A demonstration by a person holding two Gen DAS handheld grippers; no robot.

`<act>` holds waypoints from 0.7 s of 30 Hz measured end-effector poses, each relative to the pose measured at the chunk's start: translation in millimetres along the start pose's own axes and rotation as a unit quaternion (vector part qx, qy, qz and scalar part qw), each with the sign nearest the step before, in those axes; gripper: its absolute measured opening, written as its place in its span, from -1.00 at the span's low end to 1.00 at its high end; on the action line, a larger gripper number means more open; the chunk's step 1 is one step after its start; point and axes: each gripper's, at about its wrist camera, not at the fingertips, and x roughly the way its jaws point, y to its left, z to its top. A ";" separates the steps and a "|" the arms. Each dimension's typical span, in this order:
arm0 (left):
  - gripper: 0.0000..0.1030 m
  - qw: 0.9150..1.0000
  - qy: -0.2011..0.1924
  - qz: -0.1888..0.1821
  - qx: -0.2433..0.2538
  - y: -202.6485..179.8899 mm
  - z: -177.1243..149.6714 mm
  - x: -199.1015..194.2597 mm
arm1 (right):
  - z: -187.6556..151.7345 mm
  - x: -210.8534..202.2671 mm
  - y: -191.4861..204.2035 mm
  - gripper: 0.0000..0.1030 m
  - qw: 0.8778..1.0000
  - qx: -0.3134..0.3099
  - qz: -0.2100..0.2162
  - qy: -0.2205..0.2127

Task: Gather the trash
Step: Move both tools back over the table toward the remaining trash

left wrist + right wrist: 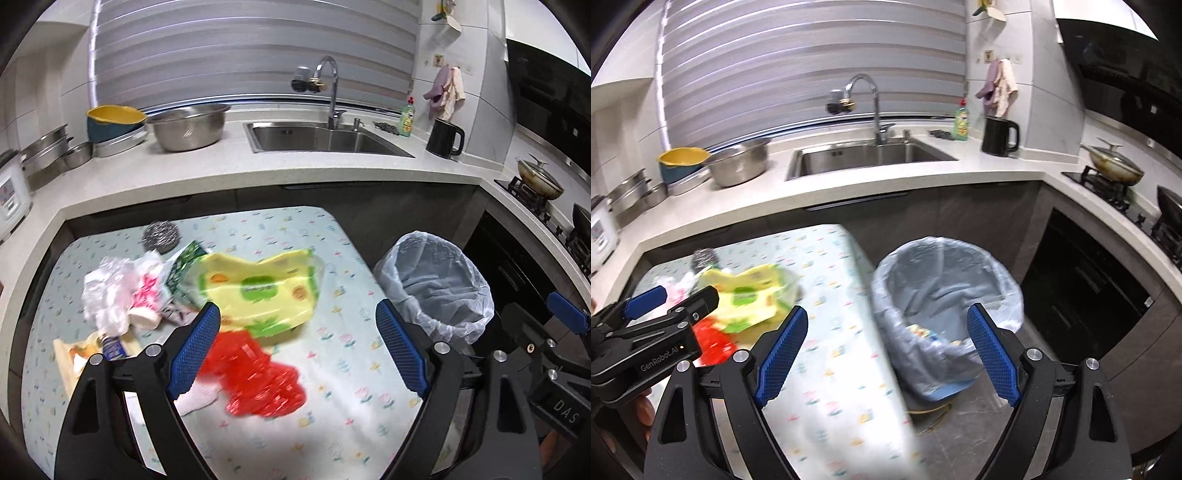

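Both grippers stand wide and empty: the left gripper (297, 349) hangs over the red plastic bag (258, 373) near the table's (332, 236) front edge, the right gripper (886, 356) over the table's right edge beside the lined trash bin (945, 291). Thin, loose film could slip from the pads, or a grab could drag the yellow-green wrapper (258, 291) along, spilling it short of the bin.

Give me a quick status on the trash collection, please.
Left gripper and right gripper open, empty. Yellow wrapper and red bag on table. Lined bin unobstructed.
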 end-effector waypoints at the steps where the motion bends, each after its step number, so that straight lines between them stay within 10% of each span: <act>1: 0.59 1.000 0.002 0.003 -0.003 5.0 -2.5 -2.4 | -2.4 -1.4 5.2 0.63 1.000 -0.003 0.003 0.001; 21: 0.68 0.991 0.053 0.074 -0.095 145.9 -75.3 -28.7 | -51.5 3.9 109.5 0.63 0.995 -0.042 0.073 0.052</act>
